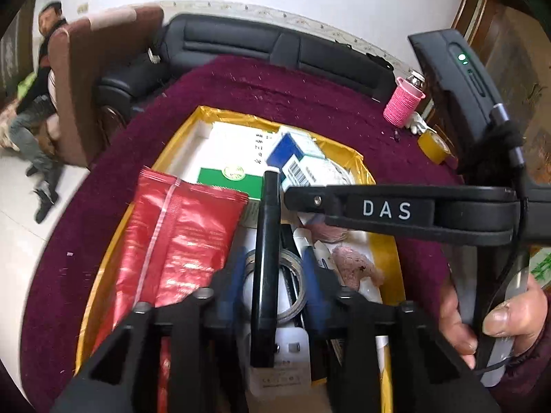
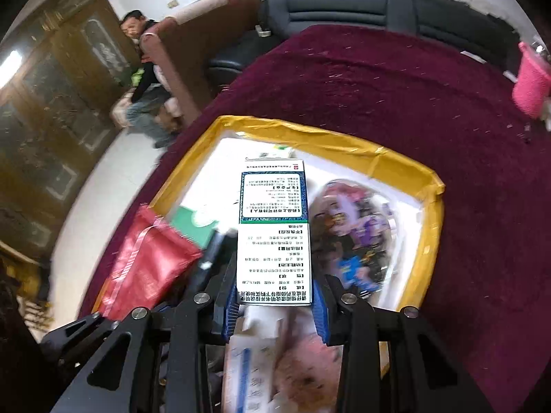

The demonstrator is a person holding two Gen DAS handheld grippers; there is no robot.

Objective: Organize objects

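Holding printed medicine box (image 2: 273, 230) in right hand-held gripper (image 2: 275, 304), blue pads clamped on its sides, above yellow-rimmed box (image 2: 330, 137). Left hand-held gripper (image 1: 272, 272) part open; black pen (image 1: 267, 258) stands between pads, contact unclear. Yellow-rimmed box sits on maroon-covered surface (image 2: 396, 79), already crowded: red pouch (image 1: 172, 237) at left rim, tape roll (image 1: 292, 289) under pen. Risk: medicine box lands on clutter, tips over rim; pen drops loose, rolls under pouch.

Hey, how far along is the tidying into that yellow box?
Done: red pouch and green carton lie in the yellow box. In hand: right gripper grips a printed medicine carton over it; left gripper is open around a black stick. Left, probably: pink bottle and yellow tape roll on the maroon cloth.
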